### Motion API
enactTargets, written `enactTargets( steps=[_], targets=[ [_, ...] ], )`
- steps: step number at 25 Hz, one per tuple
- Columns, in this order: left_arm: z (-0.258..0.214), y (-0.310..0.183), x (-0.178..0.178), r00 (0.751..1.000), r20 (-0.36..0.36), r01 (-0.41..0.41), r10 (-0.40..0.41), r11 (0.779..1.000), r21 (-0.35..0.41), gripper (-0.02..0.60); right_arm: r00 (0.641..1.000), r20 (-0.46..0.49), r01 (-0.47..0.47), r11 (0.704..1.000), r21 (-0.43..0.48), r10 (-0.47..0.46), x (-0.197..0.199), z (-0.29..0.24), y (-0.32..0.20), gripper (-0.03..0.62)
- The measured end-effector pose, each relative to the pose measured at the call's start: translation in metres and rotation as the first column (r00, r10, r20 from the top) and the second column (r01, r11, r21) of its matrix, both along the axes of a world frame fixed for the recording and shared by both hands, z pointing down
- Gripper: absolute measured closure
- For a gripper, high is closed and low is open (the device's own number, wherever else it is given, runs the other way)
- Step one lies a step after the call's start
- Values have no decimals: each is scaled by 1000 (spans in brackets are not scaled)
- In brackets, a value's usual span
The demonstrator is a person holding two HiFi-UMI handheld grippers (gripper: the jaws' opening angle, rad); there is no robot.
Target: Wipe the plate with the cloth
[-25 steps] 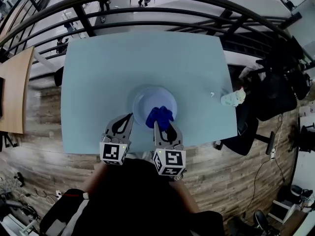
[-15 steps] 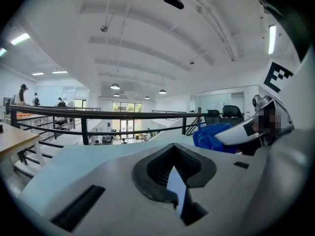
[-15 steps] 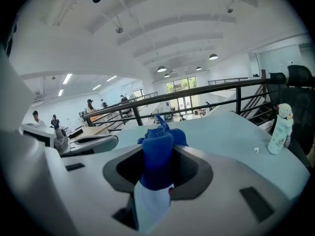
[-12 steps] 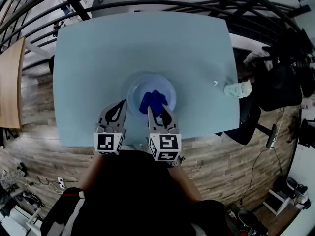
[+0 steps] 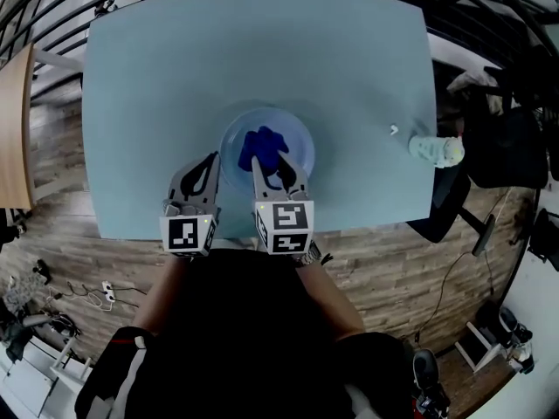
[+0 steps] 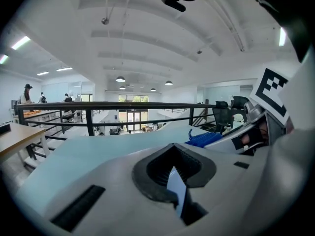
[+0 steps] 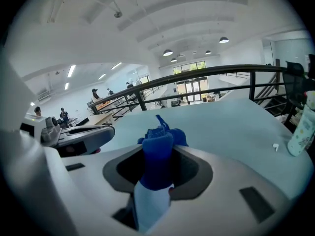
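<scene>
A pale blue plate [image 5: 299, 138] lies near the front of the light blue table [image 5: 157, 77]. On its middle rests a bunched blue cloth [image 5: 265, 144], and my right gripper [image 5: 272, 164] is shut on the cloth's near end. The right gripper view shows the cloth [image 7: 160, 137] pinched between the jaws of the right gripper [image 7: 156, 173]. My left gripper [image 5: 210, 161] sits at the plate's left rim, jaws nearly together on a thin pale edge that seems to be that rim. In the left gripper view, the left gripper [image 6: 173, 166] points over the table, with the cloth [image 6: 204, 138] to its right.
A small pale bottle [image 5: 436, 150] lies at the table's right edge, with a tiny white bit [image 5: 394, 130] beside it. Dark railings run behind the table's far edge. Wooden floor, cables and dark chairs surround the table. The person's torso fills the near side.
The right gripper has dragged the cloth from the plate's near right part toward its middle. The left gripper has stayed at the plate's left rim. The head view has tilted further down.
</scene>
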State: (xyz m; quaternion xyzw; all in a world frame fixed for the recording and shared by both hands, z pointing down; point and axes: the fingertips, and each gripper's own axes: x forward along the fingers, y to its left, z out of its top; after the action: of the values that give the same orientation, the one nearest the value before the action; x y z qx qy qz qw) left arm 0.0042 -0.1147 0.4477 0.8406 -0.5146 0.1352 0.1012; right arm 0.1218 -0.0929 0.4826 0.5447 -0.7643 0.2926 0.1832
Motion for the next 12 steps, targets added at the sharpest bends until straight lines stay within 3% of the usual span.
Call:
enactTargets(
  steps=[12],
  targets=[
    [36,-19,9,999,39,25,-22,997,-78,580,999,-21,41,993,-111,-44,-4,61,-25,474]
  ],
)
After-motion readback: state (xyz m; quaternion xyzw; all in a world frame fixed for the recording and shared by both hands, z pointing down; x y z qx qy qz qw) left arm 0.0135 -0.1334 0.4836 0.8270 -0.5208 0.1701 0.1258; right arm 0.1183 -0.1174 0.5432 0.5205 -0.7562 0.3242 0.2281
